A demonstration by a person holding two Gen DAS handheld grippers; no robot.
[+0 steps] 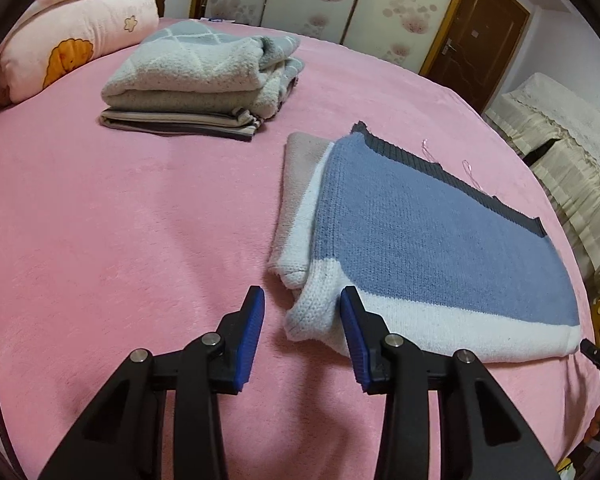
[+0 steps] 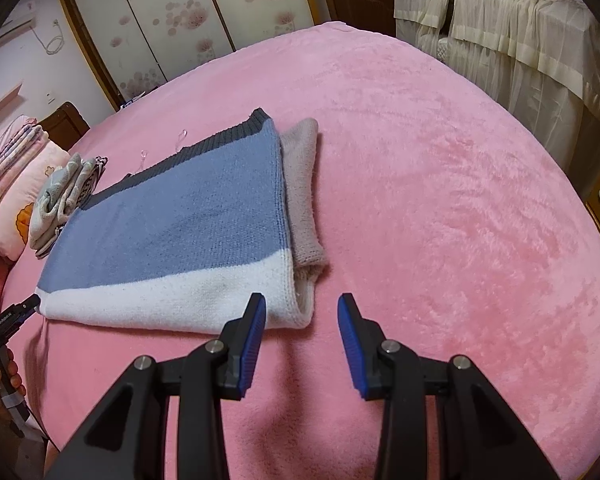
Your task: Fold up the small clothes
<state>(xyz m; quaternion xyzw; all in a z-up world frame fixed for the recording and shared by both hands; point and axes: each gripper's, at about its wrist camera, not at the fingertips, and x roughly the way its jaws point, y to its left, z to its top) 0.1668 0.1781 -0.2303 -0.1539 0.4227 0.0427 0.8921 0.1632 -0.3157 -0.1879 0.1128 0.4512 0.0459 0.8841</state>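
left gripper (image 1: 302, 300): jaws apart, nothing held, at sweater (image 1: 428, 240) near-left corner | right gripper (image 2: 302, 306): jaws apart, nothing held, at sweater near-right corner | folded pile (image 1: 200, 84): beyond sweater

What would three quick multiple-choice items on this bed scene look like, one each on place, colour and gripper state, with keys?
1. Where is the stack of folded clothes relative to the sweater in the left wrist view?
A. On top of it
B. Farther up the bed, to its left, near the pillow
C. On the floor

2. What colour is the sweater's broad middle band?
A. Blue
B. Red
C. Green

3. How does the left gripper stand?
A. Shut on the pillow
B. Open, at the sweater's near white corner
C. Shut on the stack

Key: 1 B, the stack sits apart on the pink blanket by the pillow. 2 A, blue lies between the white band and the dark ribbed hem. 3 B, a gap shows between the blue pads, pinching nothing.
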